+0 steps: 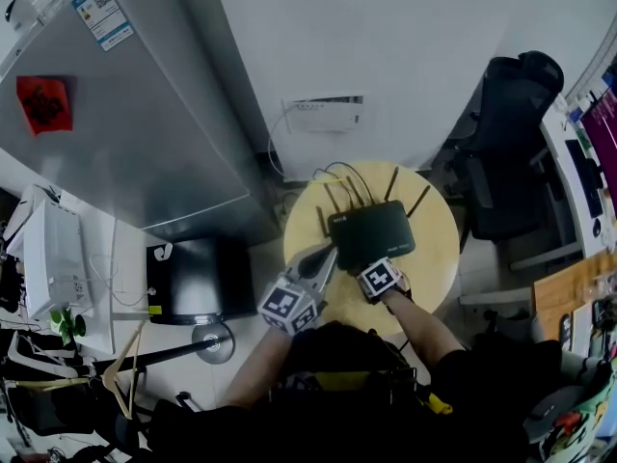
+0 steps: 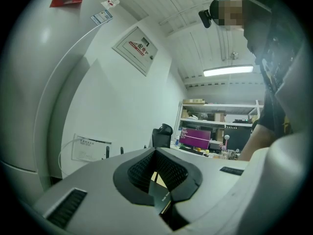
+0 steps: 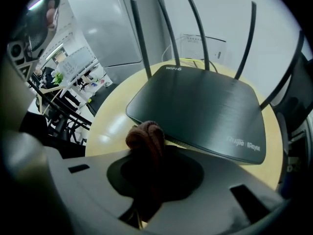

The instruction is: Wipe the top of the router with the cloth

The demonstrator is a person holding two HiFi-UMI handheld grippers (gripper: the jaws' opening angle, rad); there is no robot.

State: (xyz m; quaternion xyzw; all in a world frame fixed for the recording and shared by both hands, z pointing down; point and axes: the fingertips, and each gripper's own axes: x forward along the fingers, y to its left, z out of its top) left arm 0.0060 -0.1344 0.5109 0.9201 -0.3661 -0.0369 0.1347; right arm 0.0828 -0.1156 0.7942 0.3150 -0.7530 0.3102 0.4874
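Note:
The black router (image 1: 371,231) with several upright antennas lies on a round yellow table (image 1: 434,258). In the right gripper view the router (image 3: 205,106) fills the middle, its flat top bare. My right gripper (image 3: 146,153) is shut on a bunched brown cloth (image 3: 146,136), which touches the router's near left edge. In the head view the right gripper (image 1: 371,263) sits at the router's near side. My left gripper (image 1: 326,256) reaches the router's left corner; in its own view the left gripper (image 2: 156,153) points upward, jaws closed on a thin black printed edge of the router (image 2: 164,199).
A tall grey fridge (image 1: 125,114) stands left of the table, with a black box (image 1: 193,283) on the floor beside it. A wall panel (image 1: 323,114) with cables is behind the table. A black office chair (image 1: 506,143) and a desk (image 1: 588,152) stand to the right.

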